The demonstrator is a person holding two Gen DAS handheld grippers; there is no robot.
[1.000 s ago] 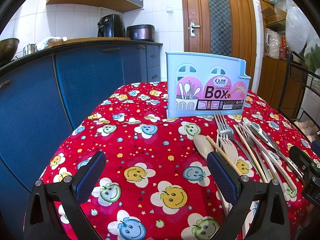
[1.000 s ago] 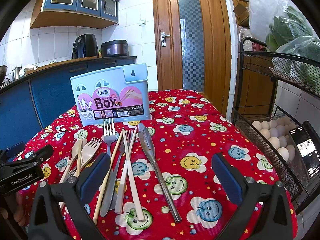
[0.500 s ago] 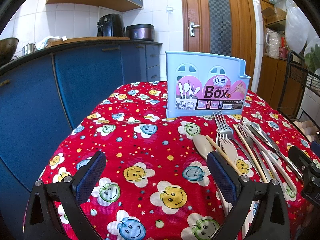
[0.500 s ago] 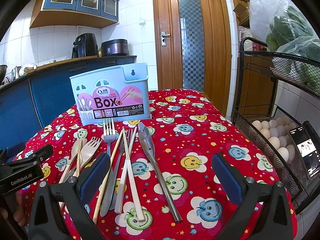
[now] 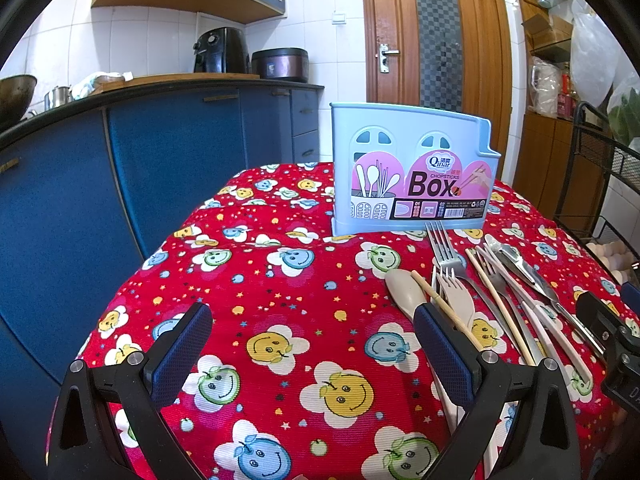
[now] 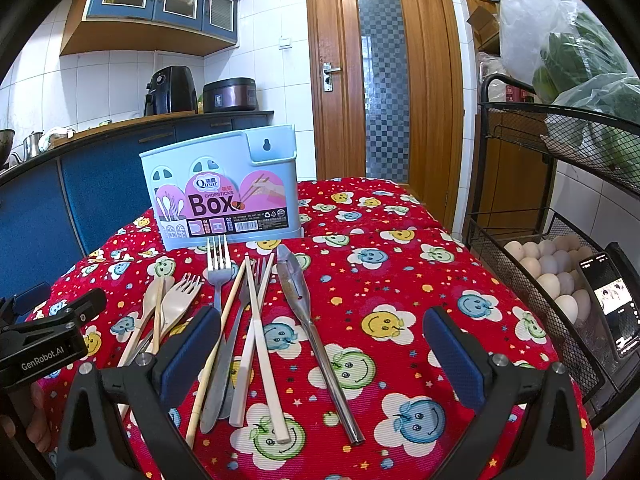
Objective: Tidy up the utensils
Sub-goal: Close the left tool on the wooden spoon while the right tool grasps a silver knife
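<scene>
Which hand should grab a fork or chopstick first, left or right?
Probably the right gripper. It hangs open right over the loose metal and cream utensils on the red smiley tablecloth. The left gripper, also open, faces bare cloth beside them.

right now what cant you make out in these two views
- Inside of the chopsticks box: both views, its front wall hides it.
- Handles of the beige spoon and fork: left wrist view, behind the left gripper.
- Phone screen: right wrist view, too small.
</scene>
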